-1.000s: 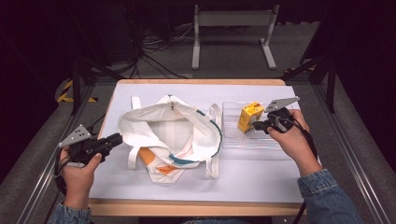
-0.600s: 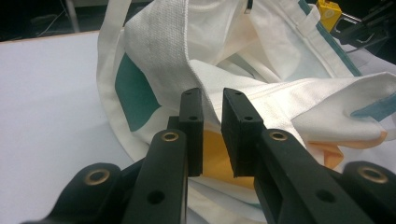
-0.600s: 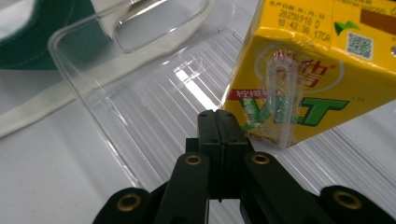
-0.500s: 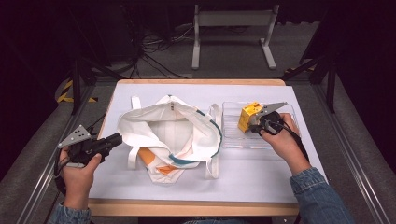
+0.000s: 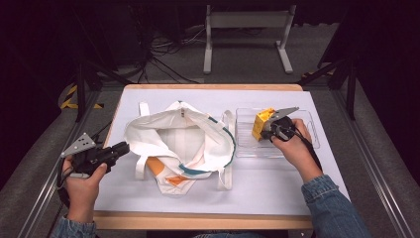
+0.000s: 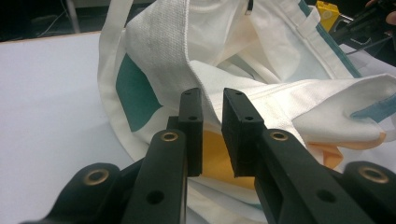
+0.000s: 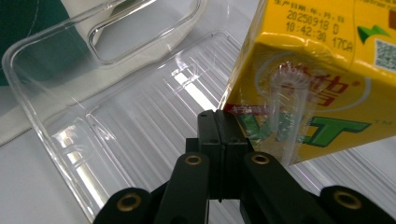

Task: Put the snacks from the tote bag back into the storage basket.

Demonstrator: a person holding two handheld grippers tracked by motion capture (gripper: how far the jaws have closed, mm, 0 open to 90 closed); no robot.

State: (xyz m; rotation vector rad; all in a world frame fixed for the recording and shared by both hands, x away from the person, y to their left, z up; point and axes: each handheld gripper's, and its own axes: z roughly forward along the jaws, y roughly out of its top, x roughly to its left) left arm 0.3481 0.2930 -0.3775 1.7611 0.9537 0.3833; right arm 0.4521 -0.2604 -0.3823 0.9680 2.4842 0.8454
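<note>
Claws differ: the right claw (image 7: 219, 154) is closed empty against the yellow carton (image 7: 317, 74) in the clear tray (image 7: 60, 135), seemingly to nudge it. The left claw (image 6: 212, 135), narrowly open, waits at the tote bag (image 5: 178, 144), at 9 o'clock of the tray.

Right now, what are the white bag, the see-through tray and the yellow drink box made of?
The white tote bag with teal trim looks like woven cotton canvas, matte: its weave and stitched seams show. The clear ribbed tray seems thin moulded plastic, glossy with bright reflections. The yellow drink carton looks like coated paperboard, slightly shiny, with printed text, folded edges and a wrapped straw.
</note>
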